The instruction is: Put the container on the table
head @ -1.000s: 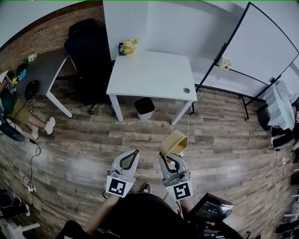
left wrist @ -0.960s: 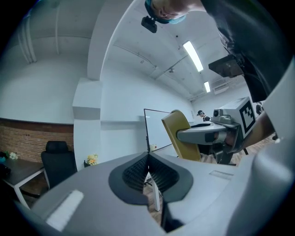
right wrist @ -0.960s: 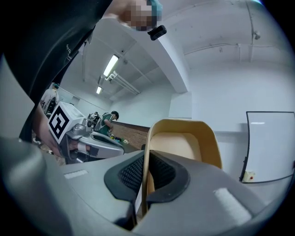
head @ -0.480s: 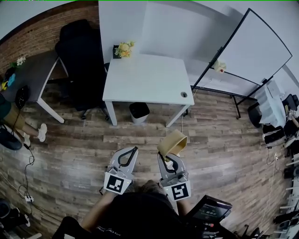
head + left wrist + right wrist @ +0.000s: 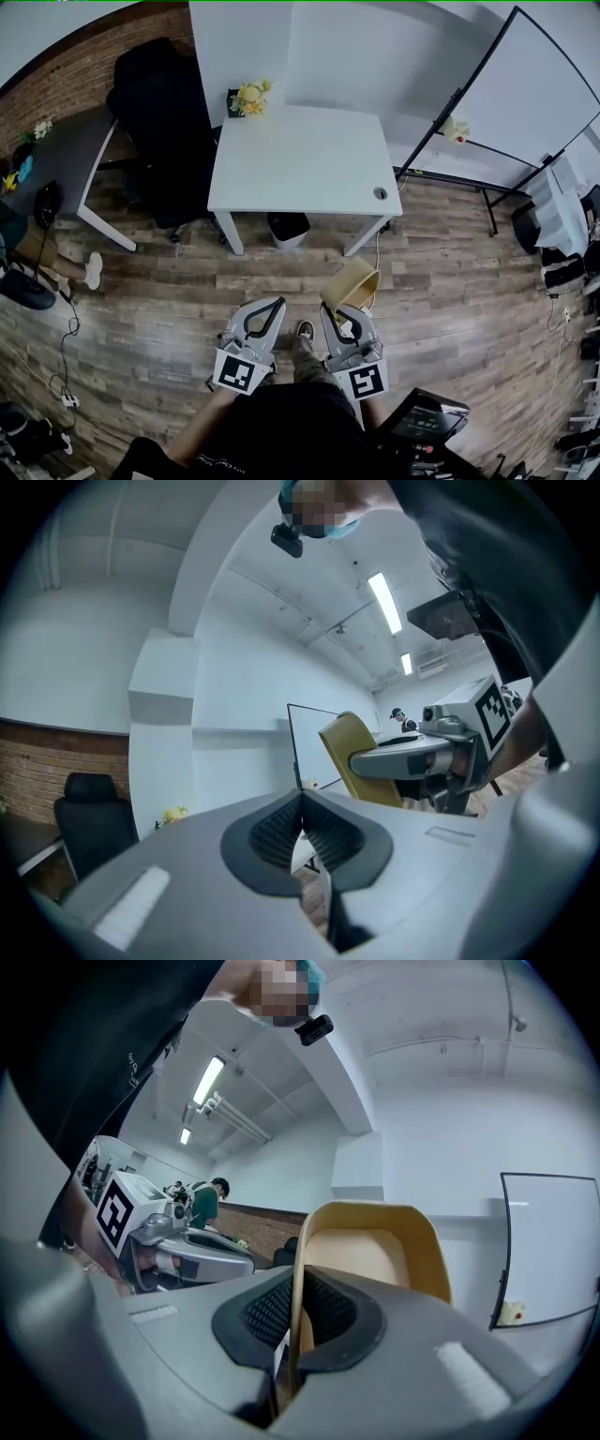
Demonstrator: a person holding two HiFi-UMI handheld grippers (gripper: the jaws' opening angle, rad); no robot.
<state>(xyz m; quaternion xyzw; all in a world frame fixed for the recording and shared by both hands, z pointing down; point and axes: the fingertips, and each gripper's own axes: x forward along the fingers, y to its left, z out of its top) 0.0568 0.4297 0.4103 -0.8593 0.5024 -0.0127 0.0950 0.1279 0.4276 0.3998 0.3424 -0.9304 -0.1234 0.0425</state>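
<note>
Container (image 5: 351,284) hangs in my right claw (image 5: 338,315), whose jaws are pressed together on one thin side wall just below the rim. The tub sticks out beyond the tips on a tilt, its pale inside turned back toward me in the right gripper view. It is over the wooden floor (image 5: 169,281), well short of the near edge of the white table (image 5: 300,159) and nearer that edge's right end than its left. My left claw (image 5: 274,307) is closed tight with nothing between its jaws, carried alongside the right one and apart from the container. I judge the tub light and fairly stiff: smooth, thin-walled plastic by the look of it, with nothing showing inside. Held by a single wall, it could pivot or slip if I swing it, so a hold deep in the ribbed pads (image 5: 269,1312), close to a corner of the wall, seems safest. The middle of the table top is bare, with flowers (image 5: 251,94) at the far left corner, so setting it down base first should be easy once I level it.
</note>
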